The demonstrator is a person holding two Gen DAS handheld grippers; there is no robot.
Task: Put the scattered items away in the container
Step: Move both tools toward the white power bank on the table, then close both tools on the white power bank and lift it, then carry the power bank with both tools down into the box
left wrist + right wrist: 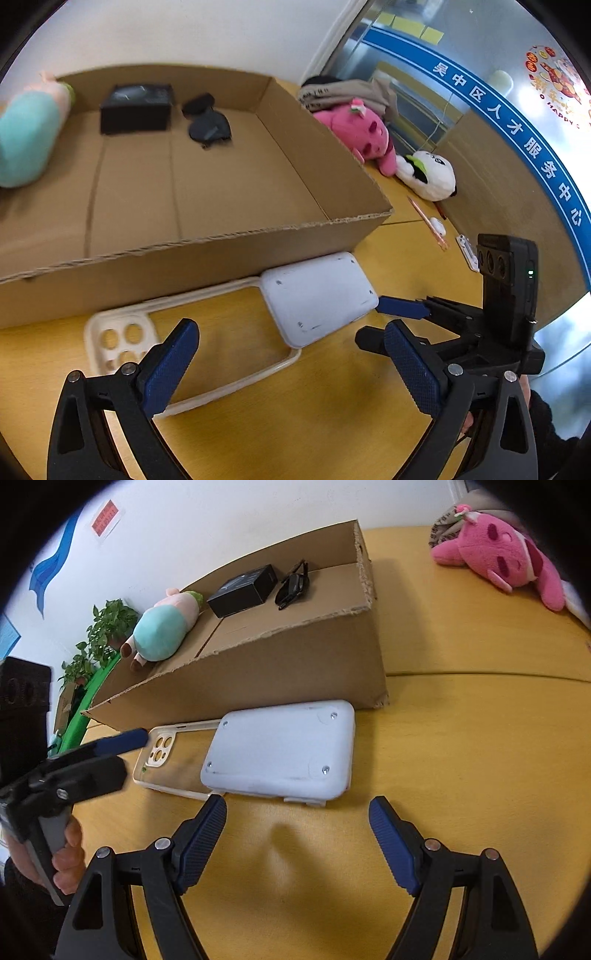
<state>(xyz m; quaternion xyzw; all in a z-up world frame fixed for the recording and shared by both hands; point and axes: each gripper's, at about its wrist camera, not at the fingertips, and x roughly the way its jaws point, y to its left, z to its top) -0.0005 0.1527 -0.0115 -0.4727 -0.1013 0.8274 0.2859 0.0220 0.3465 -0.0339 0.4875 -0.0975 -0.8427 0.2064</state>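
Now both my claws hang released over the worktop [461, 738]: left claw [291, 369], right claw [297, 843]. Near the cardboard box [221, 254], the white slab [280, 753] overlaps the phone case [122, 339]; it looks rigid, smooth, probably slippery, so I'd pinch its short edges.

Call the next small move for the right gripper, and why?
Probably ease the right gripper forward and down to straddle the white device. Its jaws are open and empty, just short of the device's near edge; the device lies on the phone case, outside the cardboard box.
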